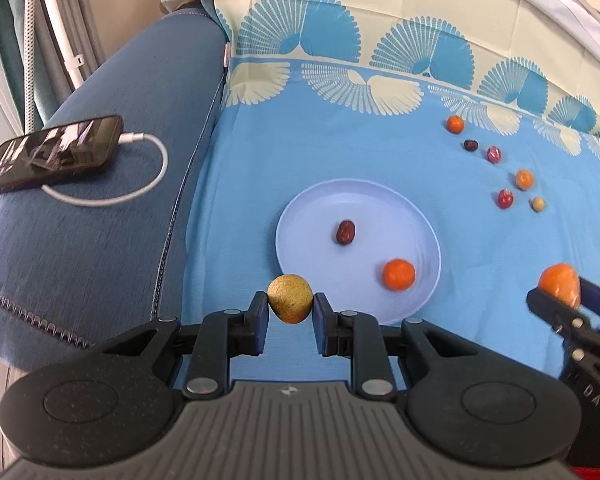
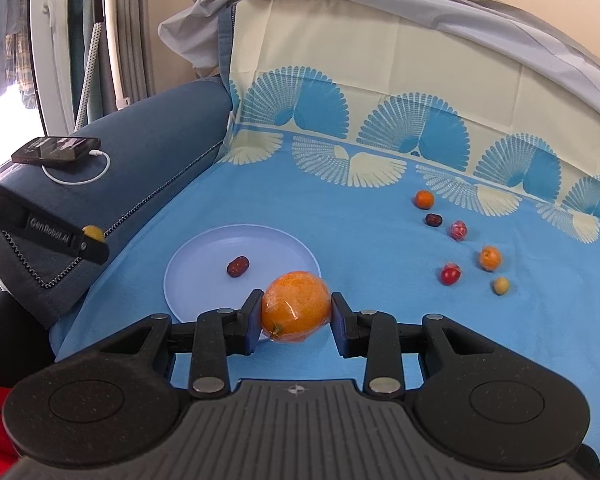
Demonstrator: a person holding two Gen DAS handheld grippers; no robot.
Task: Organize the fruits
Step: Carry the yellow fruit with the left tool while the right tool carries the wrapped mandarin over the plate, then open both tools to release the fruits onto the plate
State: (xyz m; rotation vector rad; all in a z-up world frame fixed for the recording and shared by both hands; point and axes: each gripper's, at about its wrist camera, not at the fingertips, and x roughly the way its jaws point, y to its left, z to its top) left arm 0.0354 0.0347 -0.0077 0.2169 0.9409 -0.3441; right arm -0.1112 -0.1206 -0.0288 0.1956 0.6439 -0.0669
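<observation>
Bright, even daylight enters from the blown-out window [image 2: 4, 120] at left, shadows stay soft, the phone [image 1: 52, 156] screen glares, and fisheye bending curves the edges.

- Plate [image 1: 420, 216] lies on the cloth [image 1: 260, 160], centre of left-wrist frame; a date [image 1: 345, 232] and a mandarin [image 1: 398, 274] rest in it, the date to the upper left.
- Six small fruits [image 1: 523, 179] lie scattered on the cloth, upper right of the plate, well apart from it.
- Phone [image 1: 52, 154] with cable [image 1: 156, 168] lies on the sofa arm [image 1: 100, 260], left of the cloth.
- Sofa backrest [image 2: 380, 60] rises behind the cloth, top of frame.
</observation>
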